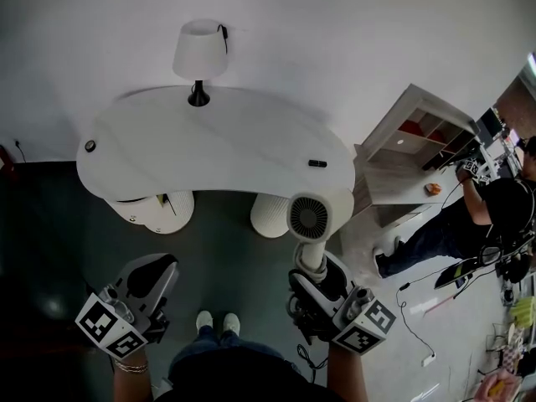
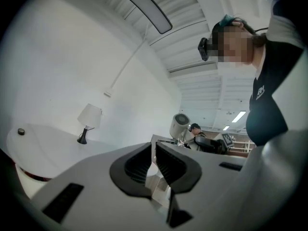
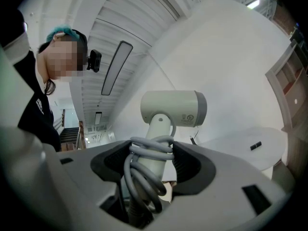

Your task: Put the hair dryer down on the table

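Head view: my right gripper (image 1: 313, 280) holds the cream plastic hair dryer (image 1: 311, 218) upright by its handle. It hangs at the five o'clock edge of the white curved table (image 1: 209, 141), not yet on it.

Left gripper view: my left gripper (image 2: 154, 160) has its jaws nearly together, empty.

Right gripper view: my jaws stand wide, clamping the handle through the looped grey cord (image 3: 143, 179). I judge those loops could slip and tip the dryer on release.

Head view looks down; gripper views tilt upward, seemingly sharing table (image 1: 218, 141).
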Demonstrator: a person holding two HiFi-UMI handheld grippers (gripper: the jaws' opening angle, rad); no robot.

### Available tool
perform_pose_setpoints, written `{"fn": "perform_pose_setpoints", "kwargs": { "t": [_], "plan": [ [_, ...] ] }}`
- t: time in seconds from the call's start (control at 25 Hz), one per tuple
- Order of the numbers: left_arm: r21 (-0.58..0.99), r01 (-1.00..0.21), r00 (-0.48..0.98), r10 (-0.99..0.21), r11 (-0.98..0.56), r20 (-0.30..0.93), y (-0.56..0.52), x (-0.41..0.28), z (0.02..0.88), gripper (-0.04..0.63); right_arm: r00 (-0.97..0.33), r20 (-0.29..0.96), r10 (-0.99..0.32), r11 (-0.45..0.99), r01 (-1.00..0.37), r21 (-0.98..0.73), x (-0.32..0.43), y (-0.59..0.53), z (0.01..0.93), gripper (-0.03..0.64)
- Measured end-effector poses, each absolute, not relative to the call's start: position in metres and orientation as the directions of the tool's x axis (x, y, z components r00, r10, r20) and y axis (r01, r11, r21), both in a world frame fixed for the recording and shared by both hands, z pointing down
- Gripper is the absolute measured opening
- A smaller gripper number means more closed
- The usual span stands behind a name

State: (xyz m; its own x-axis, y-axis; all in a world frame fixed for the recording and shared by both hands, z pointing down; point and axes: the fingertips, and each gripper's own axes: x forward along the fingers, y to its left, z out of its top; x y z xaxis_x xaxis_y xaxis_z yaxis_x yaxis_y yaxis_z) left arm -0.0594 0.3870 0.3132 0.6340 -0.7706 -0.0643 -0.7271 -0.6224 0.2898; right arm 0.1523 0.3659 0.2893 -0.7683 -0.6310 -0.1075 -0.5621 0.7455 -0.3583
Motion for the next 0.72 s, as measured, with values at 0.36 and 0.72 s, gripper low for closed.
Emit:
{"fn": "perform_pose_setpoints", "kwargs": {
  "t": [0.36,0.72],
  "plan": [
    [0.299,-0.731,0.625,-0.778,-0.614,-0.069,0.377,-0.038,0.320,0.041,-0.775,-0.080,-0.627,0.743,-0.564,-0.361,0.178,0.361,0.302,0.281],
    [0.308,-0.739,0.621,-0.783,-0.599,-0.032,0.364,-0.028,0.334,0.040,-0.779,-0.065,-0.623,0.736,-0.556,-0.385,0.187,0.342,0.316,0.281]
  ]
}}
